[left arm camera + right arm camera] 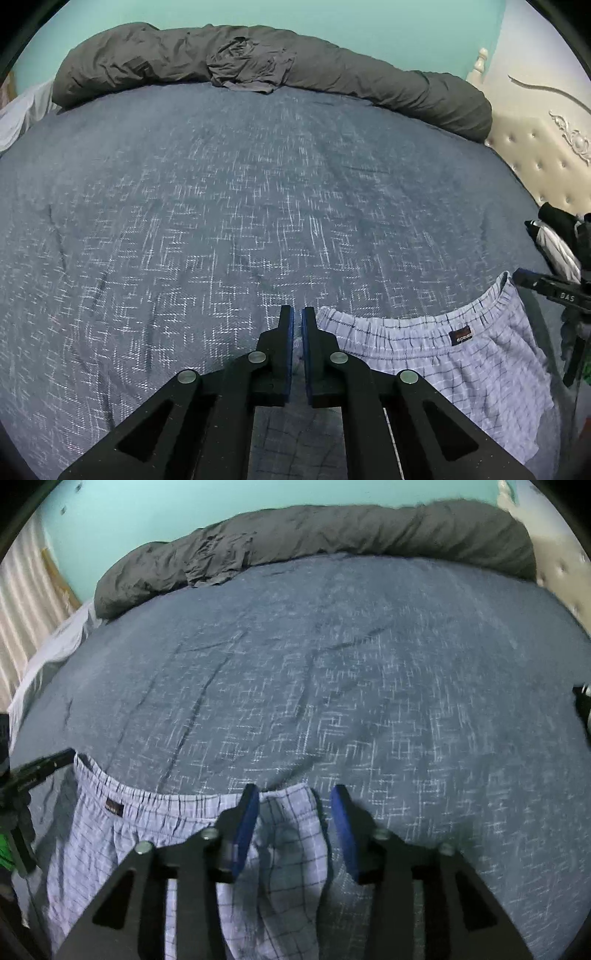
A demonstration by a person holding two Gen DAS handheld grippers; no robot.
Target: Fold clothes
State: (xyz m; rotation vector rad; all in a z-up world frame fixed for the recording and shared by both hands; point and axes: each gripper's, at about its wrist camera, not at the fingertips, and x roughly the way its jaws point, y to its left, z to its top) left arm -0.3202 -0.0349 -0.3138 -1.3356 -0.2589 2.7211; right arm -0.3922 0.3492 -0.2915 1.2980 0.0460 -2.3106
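Note:
Light blue checked shorts (461, 362) with an elastic waistband lie on the blue patterned bedspread (221, 206) at the near edge; they also show in the right wrist view (147, 834). My left gripper (297, 314) is shut on the waistband's left corner. My right gripper (293, 794) is open, its blue pads either side of the waistband's right end (291, 812), just above the cloth.
A rolled dark grey duvet (332, 70) with a crumpled grey garment (251, 66) on it lies along the far side. A cream padded headboard (543, 162) stands at the right. Dark clothes (557, 236) lie at the right edge.

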